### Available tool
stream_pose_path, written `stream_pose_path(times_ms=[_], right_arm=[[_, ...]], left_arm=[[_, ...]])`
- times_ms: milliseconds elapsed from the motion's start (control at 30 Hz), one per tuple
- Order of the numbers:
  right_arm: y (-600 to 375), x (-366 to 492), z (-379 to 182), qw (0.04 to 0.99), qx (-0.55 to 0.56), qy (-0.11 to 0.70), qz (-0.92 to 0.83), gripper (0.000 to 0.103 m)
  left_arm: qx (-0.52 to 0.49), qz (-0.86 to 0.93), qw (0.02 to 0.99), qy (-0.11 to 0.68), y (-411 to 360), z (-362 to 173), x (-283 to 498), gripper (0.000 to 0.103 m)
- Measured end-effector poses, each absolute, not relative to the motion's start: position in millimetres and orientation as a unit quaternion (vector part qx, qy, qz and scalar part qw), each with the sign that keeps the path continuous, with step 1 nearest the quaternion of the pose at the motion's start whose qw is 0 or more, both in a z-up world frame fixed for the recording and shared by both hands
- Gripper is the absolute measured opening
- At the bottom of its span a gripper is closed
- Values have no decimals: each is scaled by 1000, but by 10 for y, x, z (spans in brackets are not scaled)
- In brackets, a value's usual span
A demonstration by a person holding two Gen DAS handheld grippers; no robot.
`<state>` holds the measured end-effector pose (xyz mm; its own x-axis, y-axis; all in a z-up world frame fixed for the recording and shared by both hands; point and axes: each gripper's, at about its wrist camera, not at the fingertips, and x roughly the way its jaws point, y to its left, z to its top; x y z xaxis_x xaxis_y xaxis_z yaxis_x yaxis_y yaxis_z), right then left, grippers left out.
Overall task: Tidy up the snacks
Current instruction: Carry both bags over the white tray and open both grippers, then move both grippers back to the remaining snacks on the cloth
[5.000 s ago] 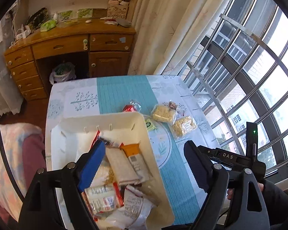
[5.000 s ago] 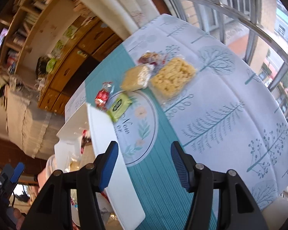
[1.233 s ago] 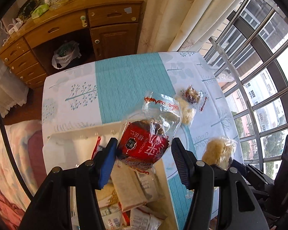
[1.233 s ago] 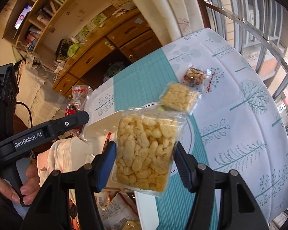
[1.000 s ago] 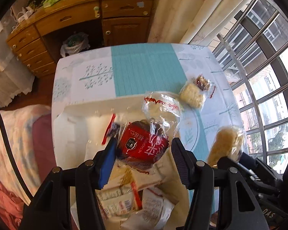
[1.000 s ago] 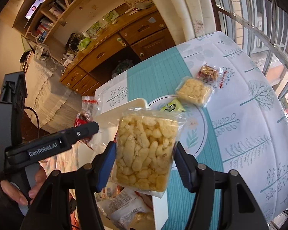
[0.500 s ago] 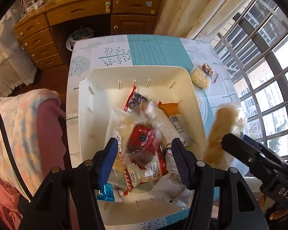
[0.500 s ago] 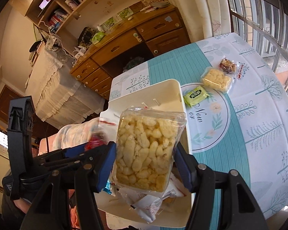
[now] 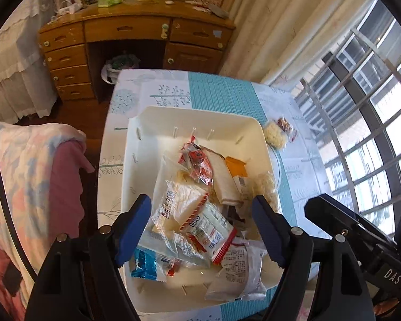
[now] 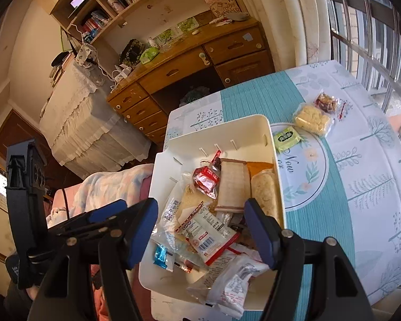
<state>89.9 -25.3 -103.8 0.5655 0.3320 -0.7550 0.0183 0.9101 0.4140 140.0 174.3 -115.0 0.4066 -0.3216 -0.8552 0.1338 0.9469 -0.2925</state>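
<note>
A white bin (image 9: 195, 112) (image 10: 219, 125) on the table holds several snack packets. My left gripper (image 9: 200, 227) hovers over its near half, jaws opening, with nothing between them. A red packet (image 9: 197, 165) (image 10: 204, 180) lies loose on the pile. Above the same bin my right gripper (image 10: 200, 230) has its jaws opening and empty too. A pack of yellow puffed snack (image 10: 263, 192) (image 9: 264, 187) lies against the bin's right wall. On the cloth beyond sit a green packet (image 10: 287, 136), another yellow pack (image 10: 311, 119) (image 9: 274, 136) and a small pack of nuts (image 10: 327, 103).
The table stands beside a barred window (image 9: 361, 107) on the right. A quilt-covered seat (image 9: 26, 174) lies left of it. A wooden desk (image 10: 200, 61) stands behind. The cloth right of the bin has only the three loose packets.
Both grippers moved over the bin and opened. The red packet dropped from the left one and the yellow puffed pack from the right one; both now lie in the bin.
</note>
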Motion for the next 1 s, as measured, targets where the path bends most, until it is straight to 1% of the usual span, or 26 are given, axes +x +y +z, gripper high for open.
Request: stream_pose_path(times_ms=[167,333,567,633,700,1000], right_arm=[[-359,907,-959,883,152,436,82,68],[-563,1029,-925,884,139,438,87,68],[-849,1140,-872,897,91,421,102,68],[-961,1181,-864,900,79,417,102,68],[-1068,1214,-852,903,69,410,105,68],[-1673,1390,-820,921,19,369,121,68]], left_arm=[[-121,-118,847,505,1767,-1068,1340,76],[-145,-105,854,488,1651,-991,1275,78],[-162,-95,865,464,1288,-866,1233,79],[-172,-93,867,458,1174,-840,1237,82],[-177,-90,869,454,1049,-817,1242,82],[-197,-75,870,446,381,-799,1374,83]])
